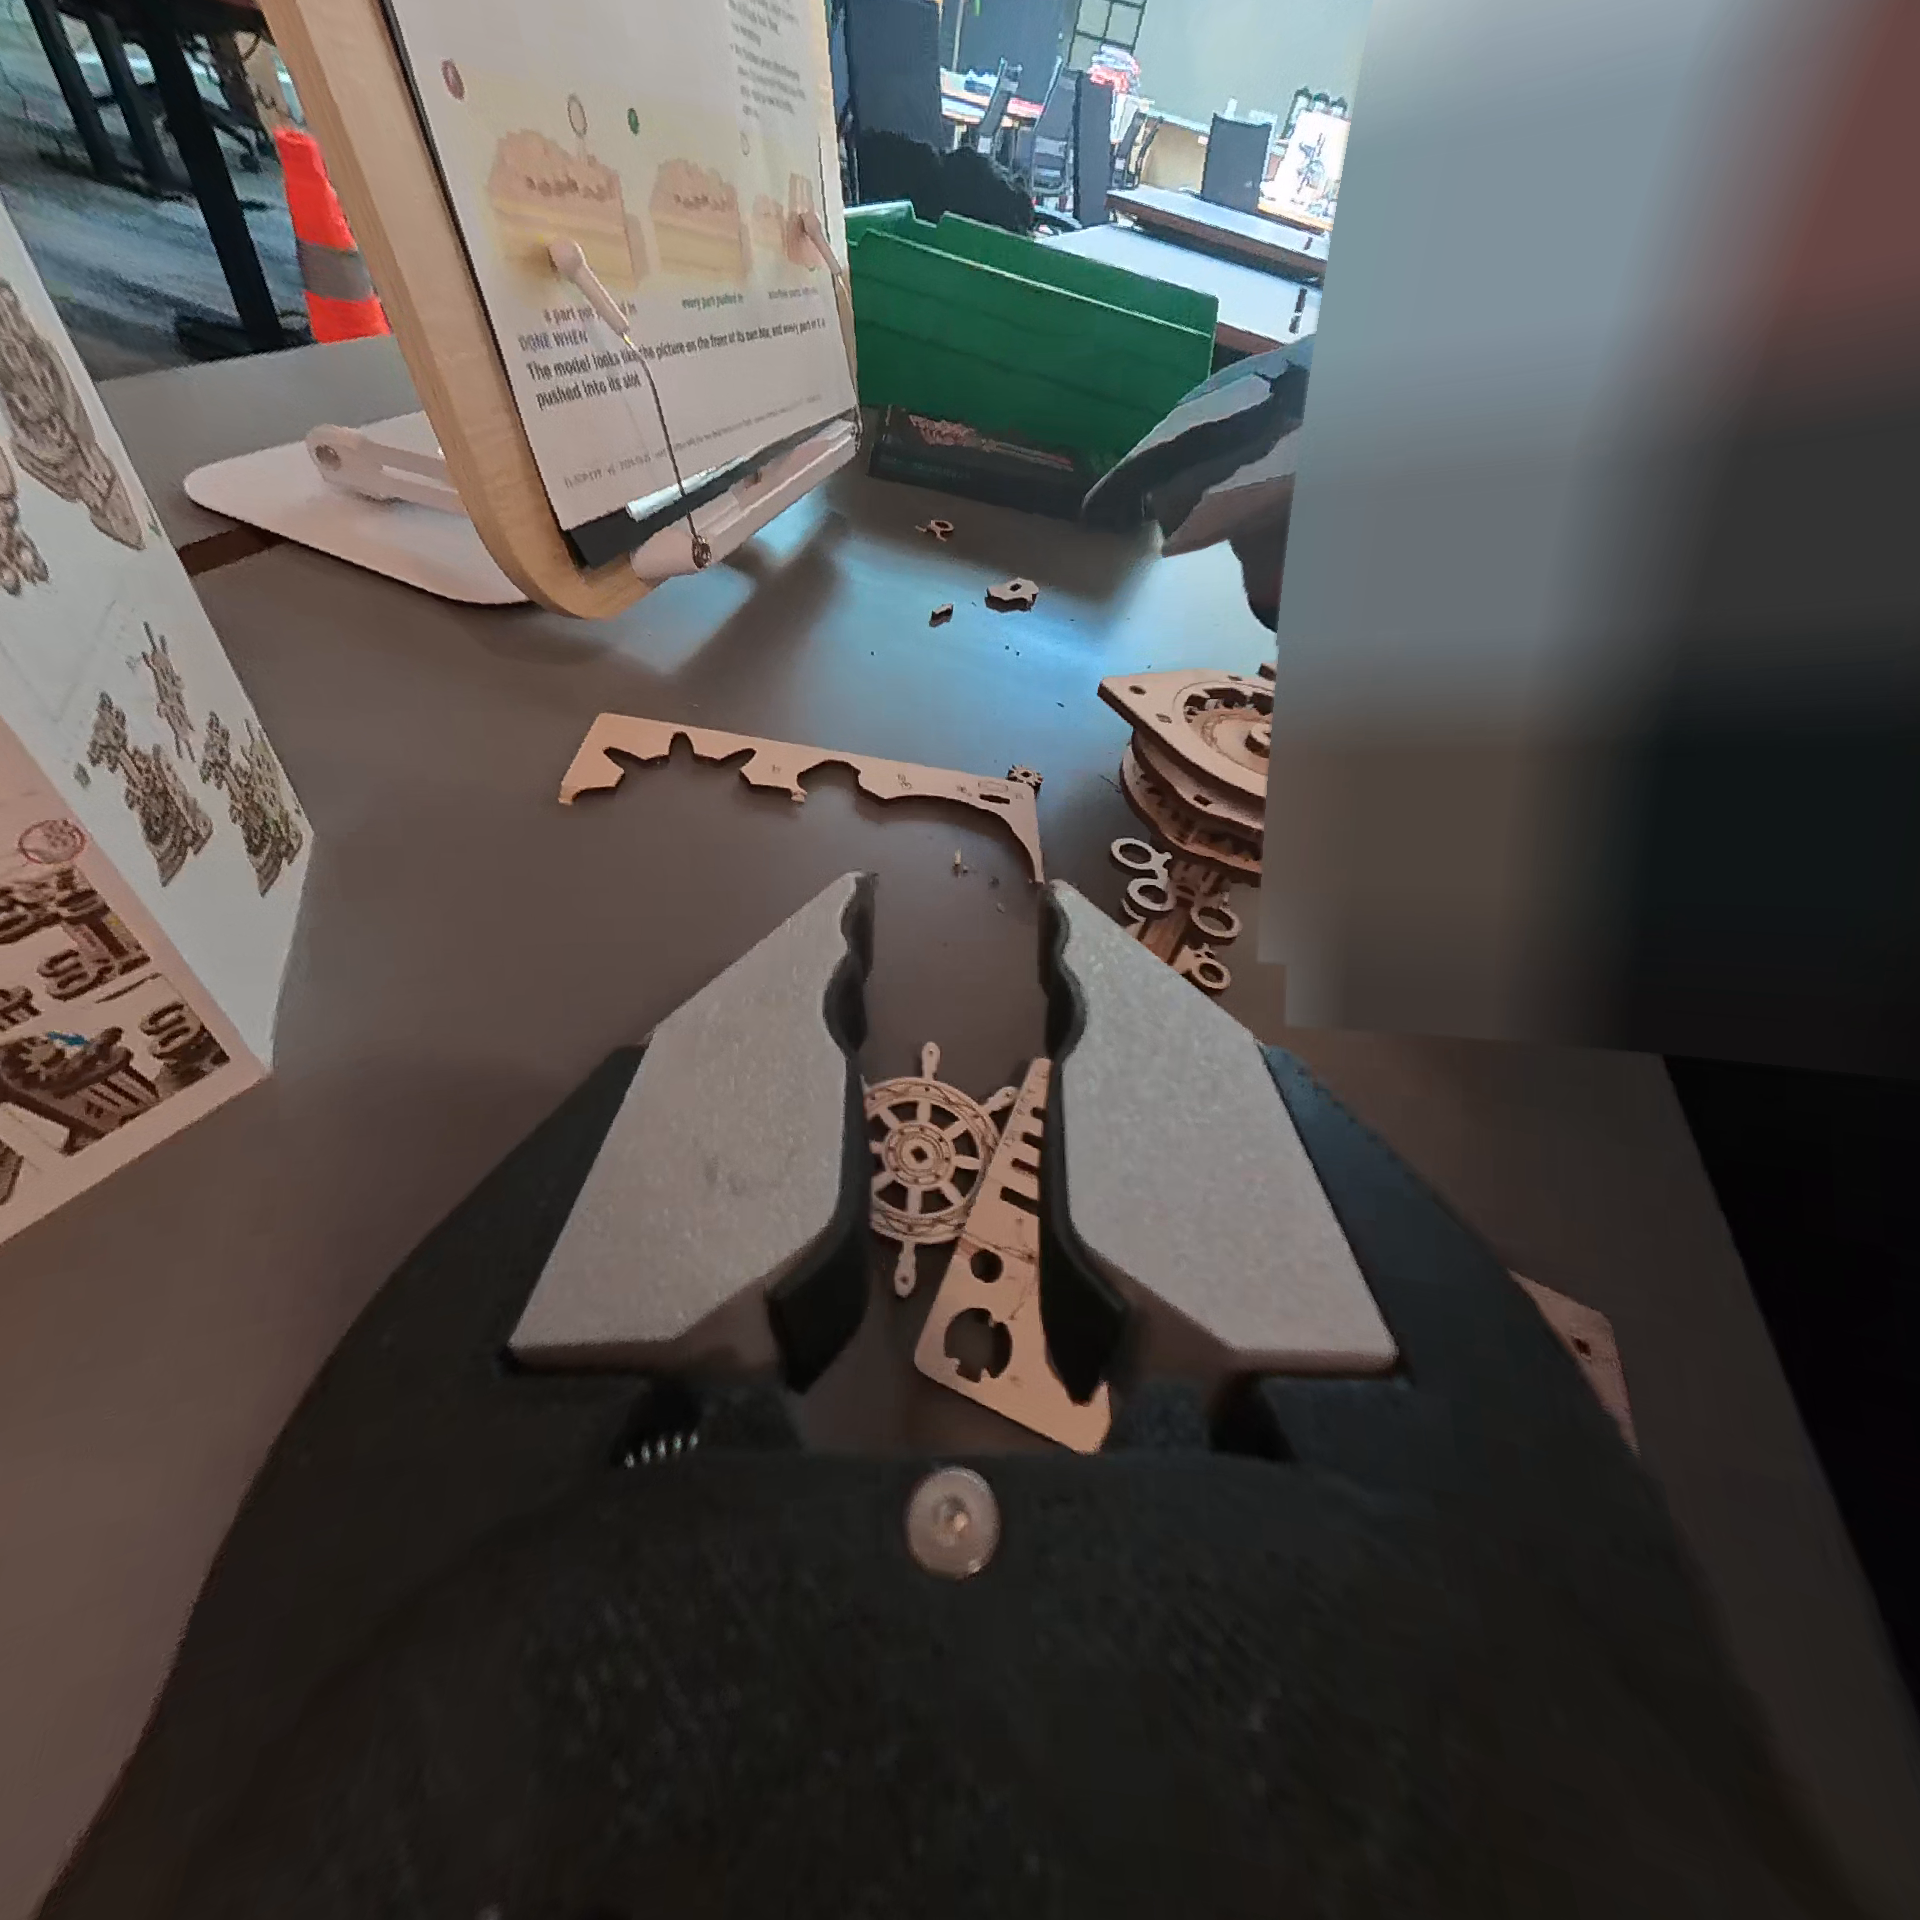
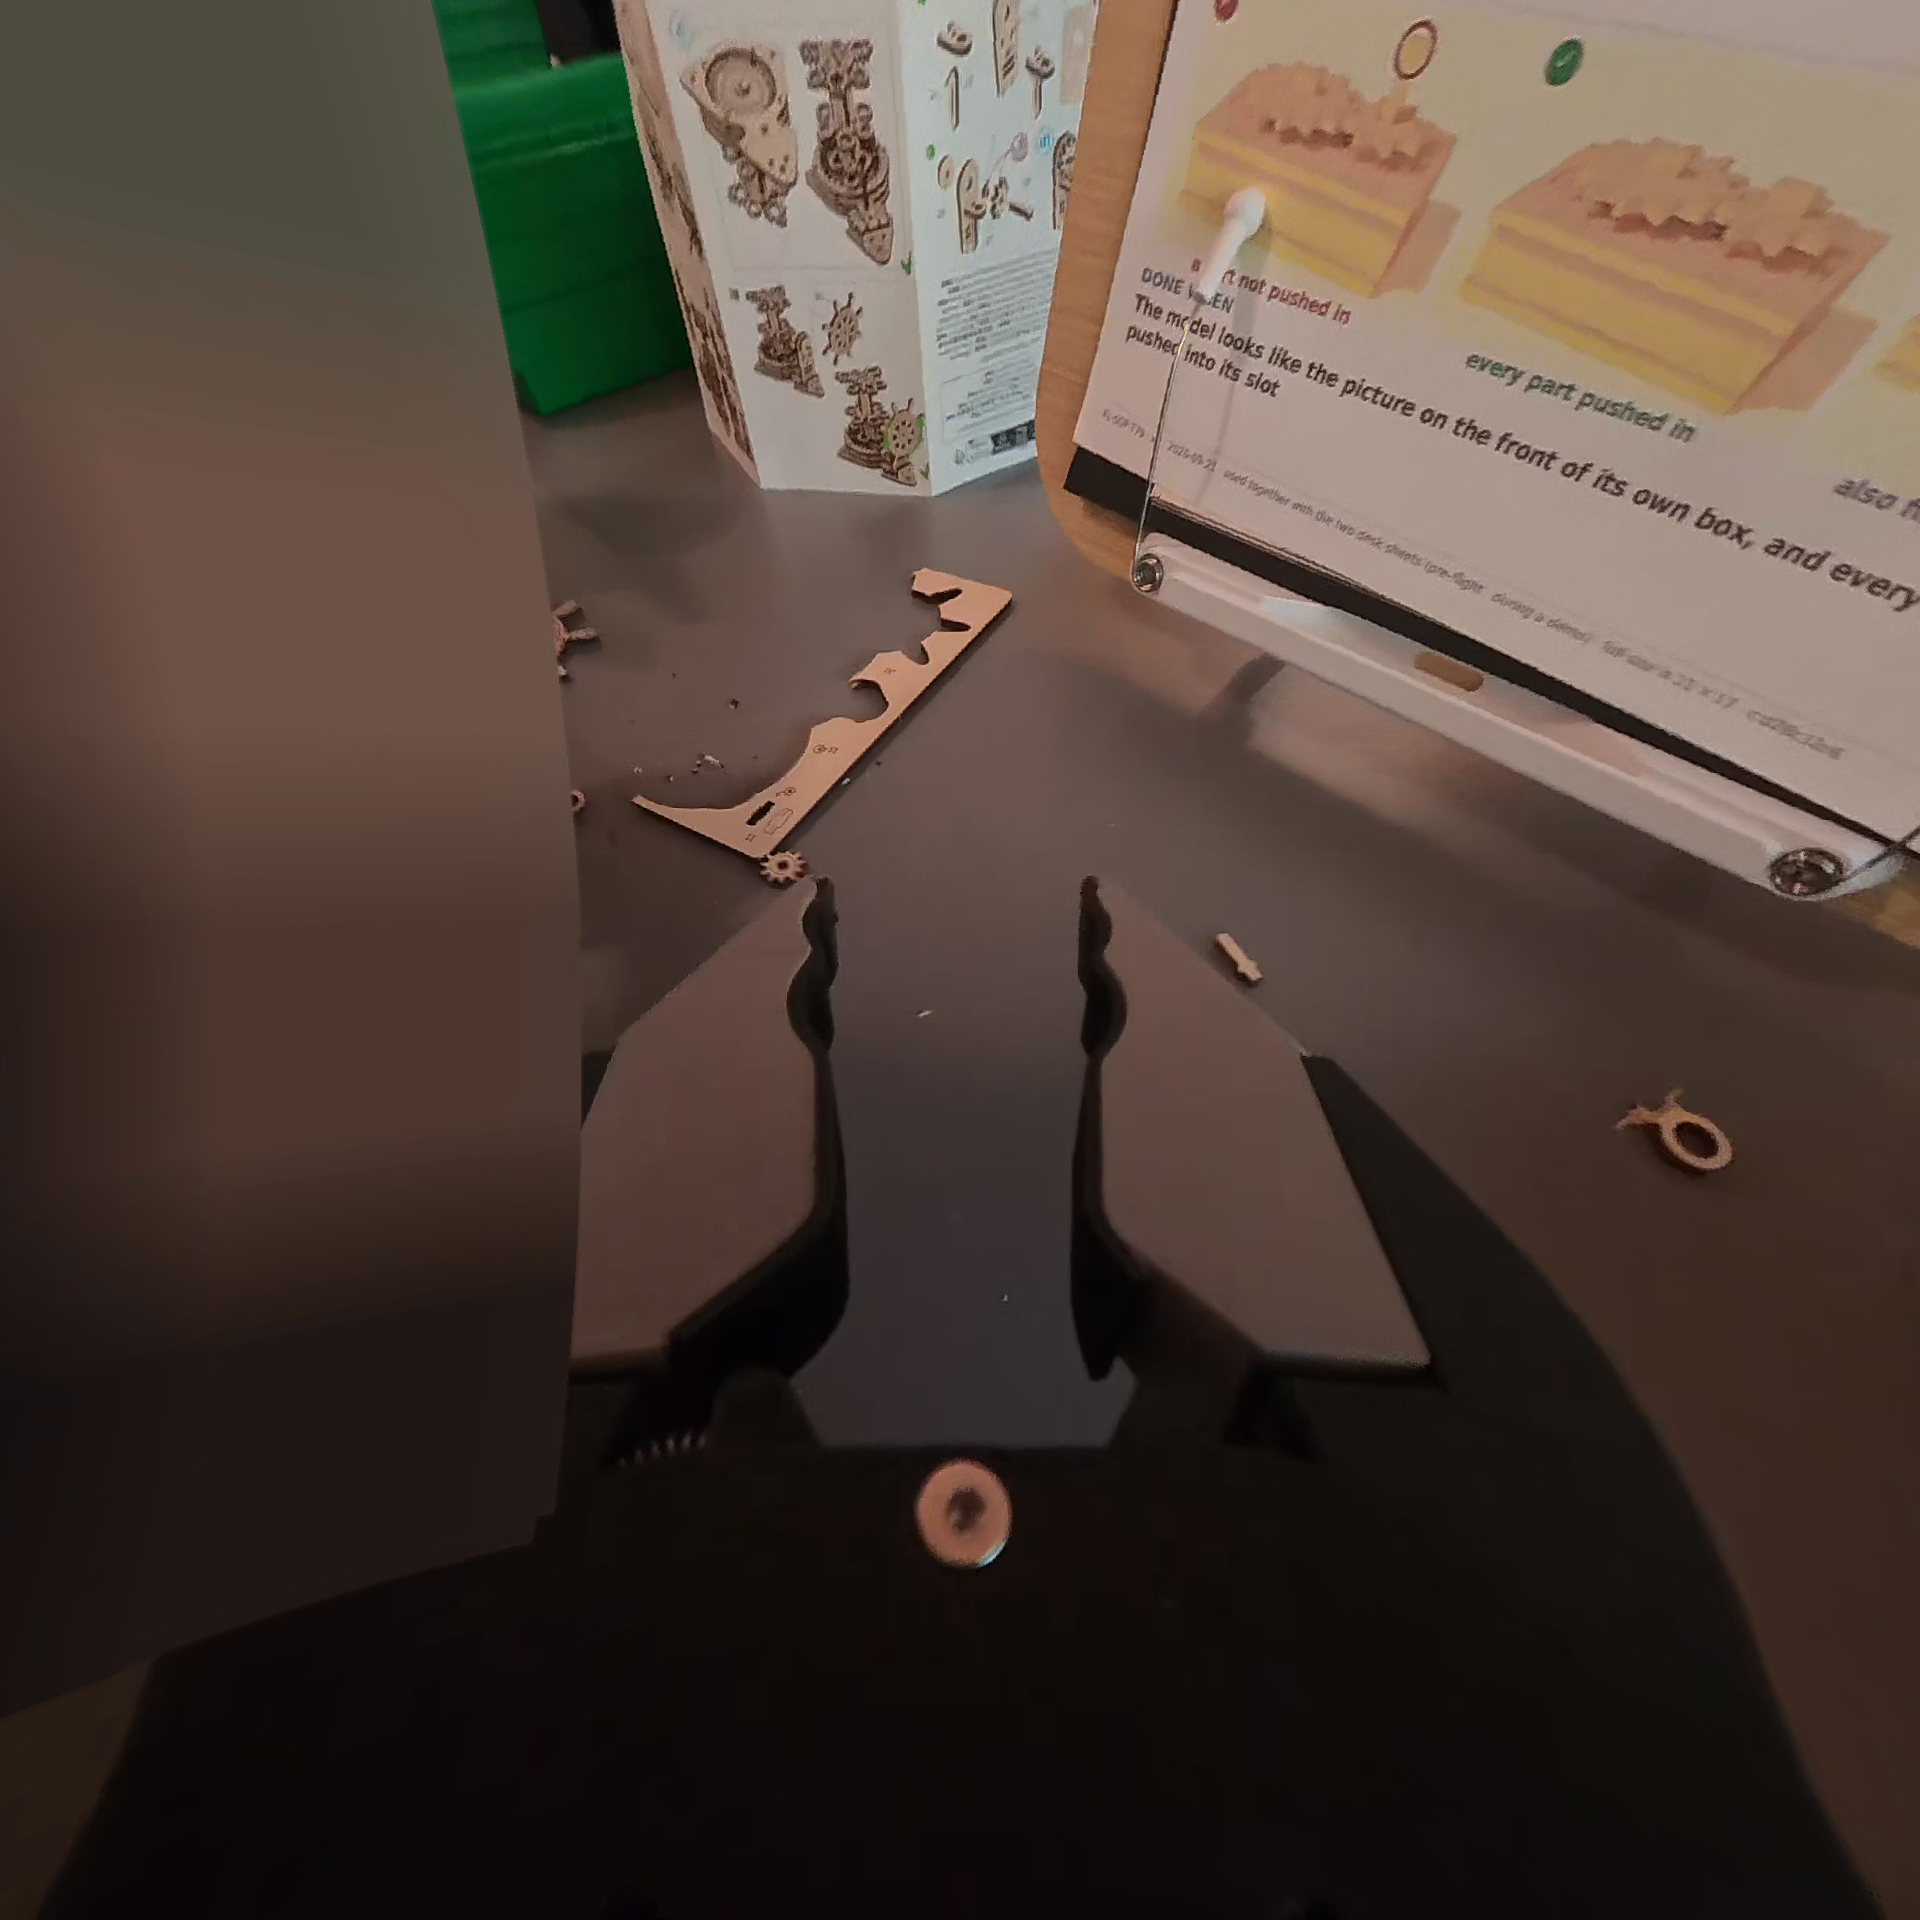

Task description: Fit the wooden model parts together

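Both claws stood apart, empty. My left claw [image 1: 956,904] hovered over a wooden ship's wheel [image 1: 928,1153] at frame centre on the tabletop [image 1: 468,935]. My right claw [image 2: 951,904] hung over bare tabletop, a notched wooden strip [image 2: 883,717] above it.

bench [image 1: 436,935]: dark grey-brown, matte | behind: orange traffic cone [image 1: 327,249] on grey floor [image 1: 62,208], dark table legs [image 1: 197,156] | far room: desks [image 1: 1226,218], black office chairs [image 1: 1070,135] | light: soft, from above
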Available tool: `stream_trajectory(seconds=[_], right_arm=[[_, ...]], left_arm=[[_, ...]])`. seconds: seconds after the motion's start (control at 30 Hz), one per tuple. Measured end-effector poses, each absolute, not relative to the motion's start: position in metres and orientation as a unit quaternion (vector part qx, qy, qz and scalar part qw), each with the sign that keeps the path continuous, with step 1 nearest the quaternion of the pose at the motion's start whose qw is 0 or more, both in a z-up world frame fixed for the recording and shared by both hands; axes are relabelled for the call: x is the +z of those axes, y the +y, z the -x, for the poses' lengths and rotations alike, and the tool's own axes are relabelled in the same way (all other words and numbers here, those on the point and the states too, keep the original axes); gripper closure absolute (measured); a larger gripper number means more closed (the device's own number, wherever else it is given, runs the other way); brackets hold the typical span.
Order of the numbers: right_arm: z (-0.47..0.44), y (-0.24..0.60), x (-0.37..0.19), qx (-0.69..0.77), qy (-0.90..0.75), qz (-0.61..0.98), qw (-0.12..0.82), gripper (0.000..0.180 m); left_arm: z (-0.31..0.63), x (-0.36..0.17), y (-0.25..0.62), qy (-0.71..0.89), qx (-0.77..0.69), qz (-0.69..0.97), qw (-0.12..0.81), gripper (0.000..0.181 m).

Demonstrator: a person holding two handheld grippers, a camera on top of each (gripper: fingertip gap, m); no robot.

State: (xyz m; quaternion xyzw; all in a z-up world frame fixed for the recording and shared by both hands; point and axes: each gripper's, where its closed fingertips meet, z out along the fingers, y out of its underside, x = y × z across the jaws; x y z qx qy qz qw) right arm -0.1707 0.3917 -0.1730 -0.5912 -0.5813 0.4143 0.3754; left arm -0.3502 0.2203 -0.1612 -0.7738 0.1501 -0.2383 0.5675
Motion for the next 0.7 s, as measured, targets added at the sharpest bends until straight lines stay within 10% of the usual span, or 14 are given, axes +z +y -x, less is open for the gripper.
stream_trajectory(seconds=[0.7], right_arm=[[0.172,0.396,-0.169,0.426,-0.573,0.577,0.397,0.135]], left_arm=[[0.349,-0.158,0.226,0.14,-0.237,0.761,0.587,0.155]])
